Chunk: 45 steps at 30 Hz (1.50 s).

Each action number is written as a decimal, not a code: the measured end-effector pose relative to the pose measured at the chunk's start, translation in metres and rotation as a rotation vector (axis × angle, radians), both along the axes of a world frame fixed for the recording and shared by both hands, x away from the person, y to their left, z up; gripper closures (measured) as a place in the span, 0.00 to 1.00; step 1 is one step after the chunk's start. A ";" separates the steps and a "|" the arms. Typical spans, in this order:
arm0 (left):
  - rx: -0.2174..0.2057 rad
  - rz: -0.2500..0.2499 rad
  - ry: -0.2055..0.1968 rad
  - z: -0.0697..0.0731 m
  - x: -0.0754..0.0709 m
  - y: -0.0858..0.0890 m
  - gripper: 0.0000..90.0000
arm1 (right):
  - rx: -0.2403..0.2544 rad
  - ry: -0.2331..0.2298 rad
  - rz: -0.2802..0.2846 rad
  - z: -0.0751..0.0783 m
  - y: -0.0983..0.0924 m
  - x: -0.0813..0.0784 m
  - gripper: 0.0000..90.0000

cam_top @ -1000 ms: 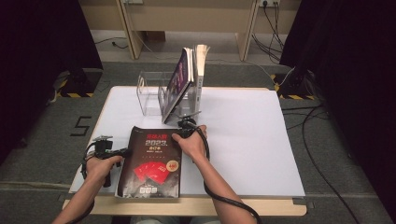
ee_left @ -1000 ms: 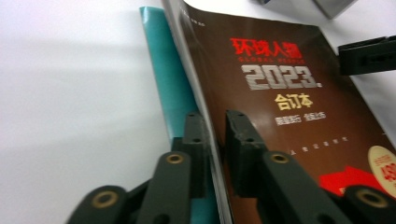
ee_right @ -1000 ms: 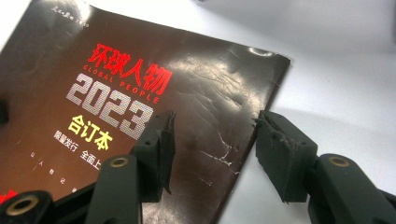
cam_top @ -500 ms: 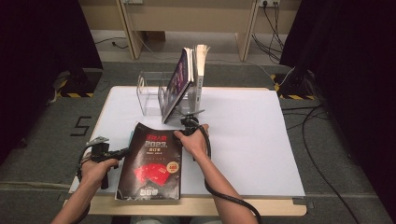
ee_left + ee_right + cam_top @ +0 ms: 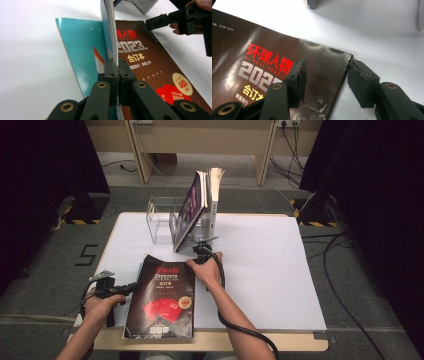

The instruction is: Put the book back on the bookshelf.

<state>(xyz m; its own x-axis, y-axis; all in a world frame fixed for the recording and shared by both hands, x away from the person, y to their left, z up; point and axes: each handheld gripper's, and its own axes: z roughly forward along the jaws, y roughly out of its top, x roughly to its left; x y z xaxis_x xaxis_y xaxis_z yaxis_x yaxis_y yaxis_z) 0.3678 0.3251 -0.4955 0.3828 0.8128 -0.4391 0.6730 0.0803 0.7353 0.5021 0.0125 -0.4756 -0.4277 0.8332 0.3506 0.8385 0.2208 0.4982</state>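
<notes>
The left claw (image 5: 117, 72) has just pinched tight on the edge of the dark-covered magazine (image 5: 162, 295), the one with "2023" on its cover, and in the left gripper view the stack of pages stands up between its pads, peeled off a teal page lying flat beneath. To my eye that means the grip is made and the magazine is ready to be lifted or turned. It lies at the near edge of the tabletop (image 5: 260, 270), roughly 6 o'clock from the clear rack (image 5: 161, 220) holding upright books. The right claw (image 5: 325, 75) stands wide astride the magazine's far corner, at about 1 o'clock on the cover; its jaws have just been closing a little, the corner between them, neither pad pressing. Compared with a second ago, the left hand (image 5: 100, 305) has slid toward 7 o'clock and the magazine's near end has swung slightly with it.
</notes>
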 end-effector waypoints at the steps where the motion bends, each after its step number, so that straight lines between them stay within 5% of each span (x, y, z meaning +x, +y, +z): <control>1: 0.006 -0.001 0.002 -0.001 0.000 0.000 0.97 | 0.004 0.005 -0.002 0.000 0.000 0.000 0.56; 14: 0.058 -0.007 0.025 -0.004 0.002 -0.002 0.97 | -0.020 -0.012 -0.012 -0.001 0.000 -0.001 0.65; 20: 0.062 -0.004 0.038 -0.006 0.002 -0.002 0.97 | -0.113 -0.025 -0.015 0.002 0.006 -0.003 0.76; 30: 0.065 0.001 0.054 -0.007 0.003 -0.002 0.97 | -0.120 0.002 -0.040 0.003 0.006 0.000 0.84; 33: 0.108 -0.012 0.005 -0.004 -0.001 -0.006 0.97 | -0.119 -0.014 -0.026 0.002 0.006 -0.001 0.78; 37: 0.046 -0.008 -0.008 -0.008 -0.004 -0.001 0.97 | -0.082 -0.013 -0.025 0.002 0.006 -0.003 0.68; 45: -0.024 -0.040 -0.105 -0.002 -0.012 0.002 0.97 | -0.040 0.011 -0.029 0.002 0.003 0.001 0.64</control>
